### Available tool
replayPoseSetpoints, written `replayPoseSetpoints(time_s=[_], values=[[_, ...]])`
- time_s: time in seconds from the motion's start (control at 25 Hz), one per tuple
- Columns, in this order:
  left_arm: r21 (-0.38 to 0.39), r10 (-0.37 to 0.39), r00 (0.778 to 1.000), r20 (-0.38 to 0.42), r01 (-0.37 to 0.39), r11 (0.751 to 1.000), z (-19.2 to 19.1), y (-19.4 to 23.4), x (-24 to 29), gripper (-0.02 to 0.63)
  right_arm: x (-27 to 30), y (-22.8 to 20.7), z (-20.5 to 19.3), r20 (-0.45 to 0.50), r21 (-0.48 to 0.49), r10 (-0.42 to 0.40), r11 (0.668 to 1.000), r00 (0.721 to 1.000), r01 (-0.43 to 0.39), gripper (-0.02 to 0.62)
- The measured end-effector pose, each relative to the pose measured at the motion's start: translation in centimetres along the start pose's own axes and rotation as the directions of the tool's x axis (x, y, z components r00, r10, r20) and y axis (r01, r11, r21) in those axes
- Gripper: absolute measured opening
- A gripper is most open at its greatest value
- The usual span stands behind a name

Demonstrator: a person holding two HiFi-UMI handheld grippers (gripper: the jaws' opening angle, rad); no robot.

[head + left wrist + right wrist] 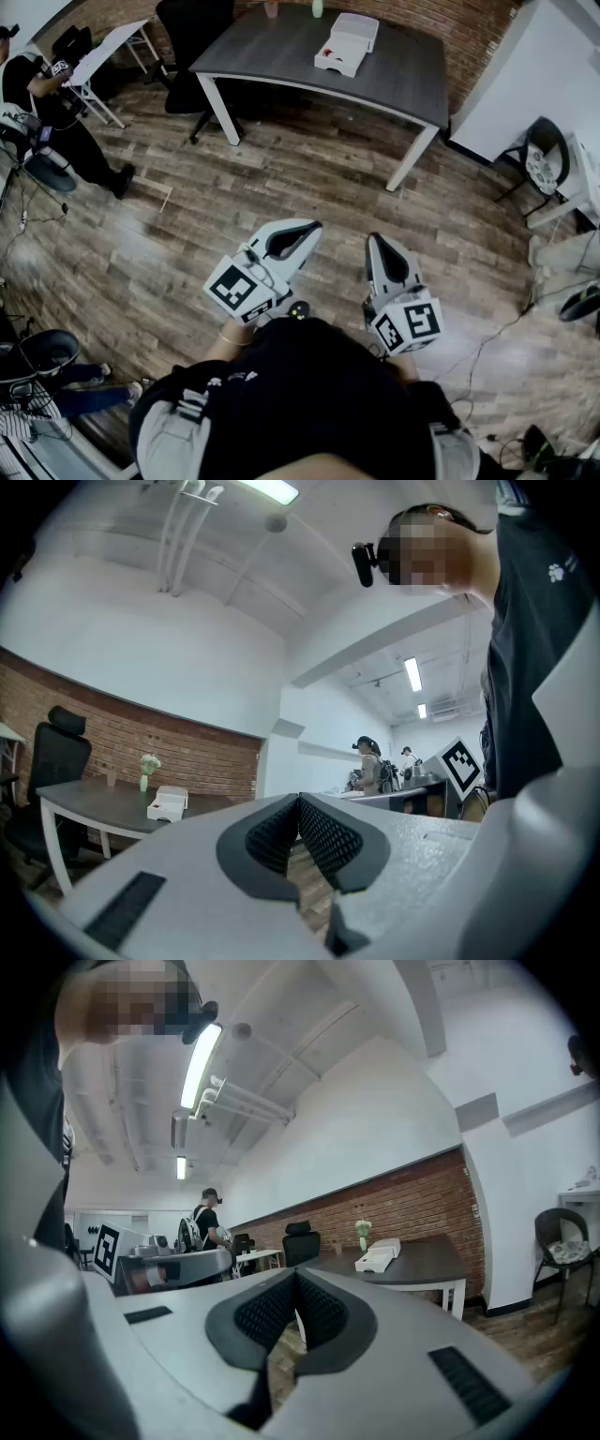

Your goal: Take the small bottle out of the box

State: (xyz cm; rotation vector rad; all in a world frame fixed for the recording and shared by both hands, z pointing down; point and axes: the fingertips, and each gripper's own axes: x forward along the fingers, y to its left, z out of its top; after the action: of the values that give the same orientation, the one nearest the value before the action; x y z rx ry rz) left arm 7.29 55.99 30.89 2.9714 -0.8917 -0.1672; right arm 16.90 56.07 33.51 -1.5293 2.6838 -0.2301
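Observation:
A white open box (347, 44) lies on the far grey table (272, 52), well away from me. The same box (167, 803) (377, 1257) shows small in both gripper views. I cannot make out a small bottle inside it at this distance. My left gripper (314, 226) and right gripper (373, 238) are held close to my body over the wooden floor, pointing toward the table. In the left gripper view the left gripper (299, 799) has its pads together on nothing. The right gripper (296, 1274) is likewise shut and empty.
A green vase (317, 7) and a cup (271, 7) stand at the table's far edge. A black office chair (192, 28) sits at its left. A person (47, 103) stands at the far left by a white table (108, 47). Another chair (542, 155) is at the right.

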Motion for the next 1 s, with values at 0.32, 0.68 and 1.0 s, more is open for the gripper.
replayPoseSetpoints(time_s=[0.32,0.68,1.0], values=[[-0.002,-0.022,1.000,0.002,0.022,1.000,0.3,0.5,-0.4,0.003,0.2,0.4,0.3,0.004,0.020,-0.021,1.000,1.000,0.021,-0.001],[-0.018,-0.045,0.999,0.000,0.045,0.999,0.2,2.1,-0.5,0.003,1.1,0.2,0.0,0.001,0.042,-0.070,0.997,0.998,0.069,0.000],[-0.038,-0.062,0.998,-0.007,0.062,0.997,-0.4,4.4,-1.7,0.003,2.8,1.2,-0.4,-0.010,0.048,-0.107,0.993,0.994,0.107,0.000]])
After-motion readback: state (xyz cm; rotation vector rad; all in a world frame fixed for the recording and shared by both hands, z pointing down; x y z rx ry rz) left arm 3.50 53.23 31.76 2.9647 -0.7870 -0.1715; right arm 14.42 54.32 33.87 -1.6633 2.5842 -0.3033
